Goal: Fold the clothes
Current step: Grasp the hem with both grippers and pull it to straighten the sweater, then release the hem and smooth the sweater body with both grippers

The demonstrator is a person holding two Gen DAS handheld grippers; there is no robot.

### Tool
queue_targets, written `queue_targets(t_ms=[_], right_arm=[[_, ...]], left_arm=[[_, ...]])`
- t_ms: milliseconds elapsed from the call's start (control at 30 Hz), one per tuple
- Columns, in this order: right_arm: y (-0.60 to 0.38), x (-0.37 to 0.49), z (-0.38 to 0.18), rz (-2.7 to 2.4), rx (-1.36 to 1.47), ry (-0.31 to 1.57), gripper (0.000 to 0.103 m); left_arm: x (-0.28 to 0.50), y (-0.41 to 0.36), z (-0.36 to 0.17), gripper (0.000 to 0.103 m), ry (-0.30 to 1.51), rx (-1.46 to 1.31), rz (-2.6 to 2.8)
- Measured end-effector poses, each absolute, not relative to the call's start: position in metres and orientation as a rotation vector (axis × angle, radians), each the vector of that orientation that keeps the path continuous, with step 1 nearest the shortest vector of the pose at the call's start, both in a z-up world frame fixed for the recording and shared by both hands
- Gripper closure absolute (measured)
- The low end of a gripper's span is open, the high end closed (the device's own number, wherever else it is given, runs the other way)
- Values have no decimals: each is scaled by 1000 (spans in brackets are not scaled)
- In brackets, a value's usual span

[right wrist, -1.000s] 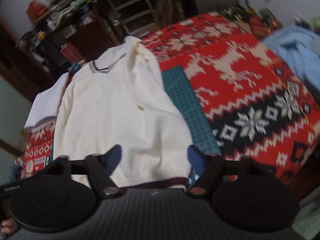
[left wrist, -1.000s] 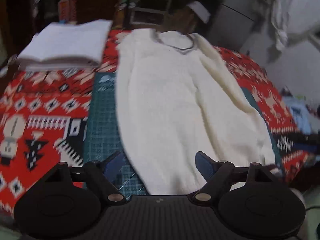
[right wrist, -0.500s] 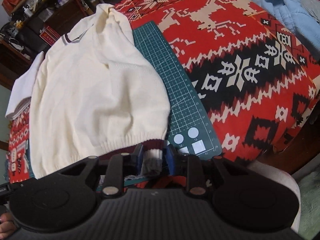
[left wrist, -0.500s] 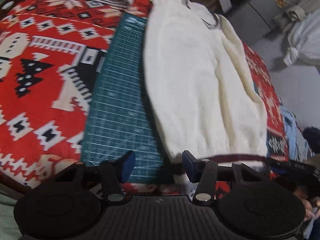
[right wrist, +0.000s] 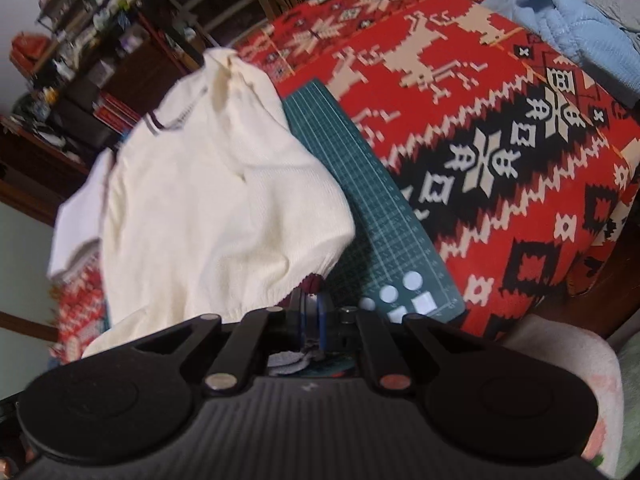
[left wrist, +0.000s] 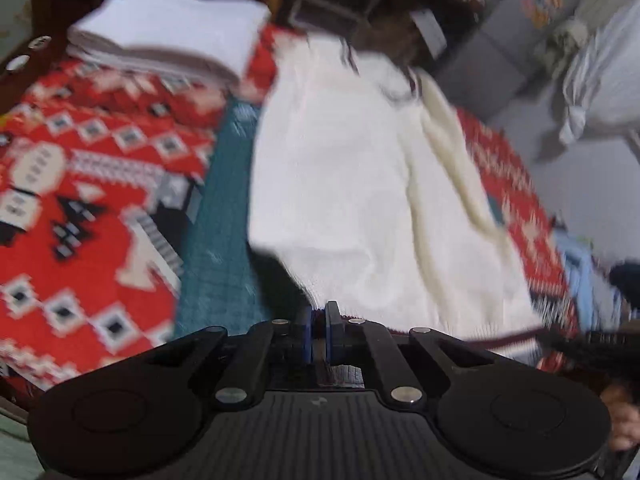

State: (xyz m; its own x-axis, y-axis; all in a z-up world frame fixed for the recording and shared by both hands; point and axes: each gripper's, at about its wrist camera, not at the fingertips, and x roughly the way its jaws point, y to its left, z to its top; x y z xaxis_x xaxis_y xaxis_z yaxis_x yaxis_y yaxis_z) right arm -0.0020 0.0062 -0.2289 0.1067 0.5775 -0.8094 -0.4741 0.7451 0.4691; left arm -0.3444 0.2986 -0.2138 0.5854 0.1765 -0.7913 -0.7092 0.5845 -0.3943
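Observation:
A cream knit sweater (left wrist: pixel 360 184) with a dark-striped collar and hem lies lengthwise on a green cutting mat (left wrist: pixel 224 248), sleeves folded in. My left gripper (left wrist: pixel 319 312) is shut on the hem's left corner, which is lifted off the mat. In the right wrist view the same sweater (right wrist: pixel 208 208) bulges upward, and my right gripper (right wrist: pixel 312 300) is shut on the hem's right corner, its maroon band pinched between the blue pads. The hem stretches between the two grippers.
A red patterned cloth (right wrist: pixel 500 128) covers the table under the cutting mat (right wrist: pixel 384 216). A folded white stack (left wrist: pixel 172 32) sits at the far left. A light blue garment (right wrist: pixel 560 20) lies at the far right. Shelves and clutter stand behind the table.
Both grippers went from open above the sweater down to its hem; the right shut first, then the left, and the hem has risen off the mat.

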Motion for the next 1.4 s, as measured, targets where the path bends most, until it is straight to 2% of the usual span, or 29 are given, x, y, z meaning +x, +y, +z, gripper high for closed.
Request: queue_targets(t_ms=[200,433,600,767,967,1033,1100,1133,1167,1200,1233,1300,1400], right_arm=[[-1,-2,-210,714,113,1174,97],[-8,-9,-254,619,-9,1231,98],[-17,-17,-257,602,-37,1216,98],[-12,-20,-265,605,-87,1210,97],[-13,-33,-246,656,-145,1127,89],[-17,-36,-233,686,-143,1084,82],[-18,-40,-220,721,-140,1033,68],[-18,-43,-214,742,-139,1009,64],[-15,-46,-210,768,-141,994,52],[-12,-49,-206,795,-148,977,39],[-5,-52,-203,826,-168,957,35],[10,-58,-199,885,-213,917,24],[42,-62,-201,952,-301,870,15]], left_arm=[[-352,308,-203,97,808,-804,582],[-341,289,-268,97,1027,-786,589],[-351,275,-255,97,1009,-719,570],[-349,274,-265,96,1037,-692,580],[-352,270,-261,76,1050,-618,621],[-359,267,-251,70,1025,-584,631],[-364,263,-240,66,986,-564,631],[-366,261,-234,59,965,-555,628],[-365,258,-230,55,947,-540,627],[-363,255,-225,44,929,-524,626],[-358,253,-222,32,912,-508,623],[-345,247,-217,28,876,-473,620],[-316,249,-219,21,857,-434,629]])
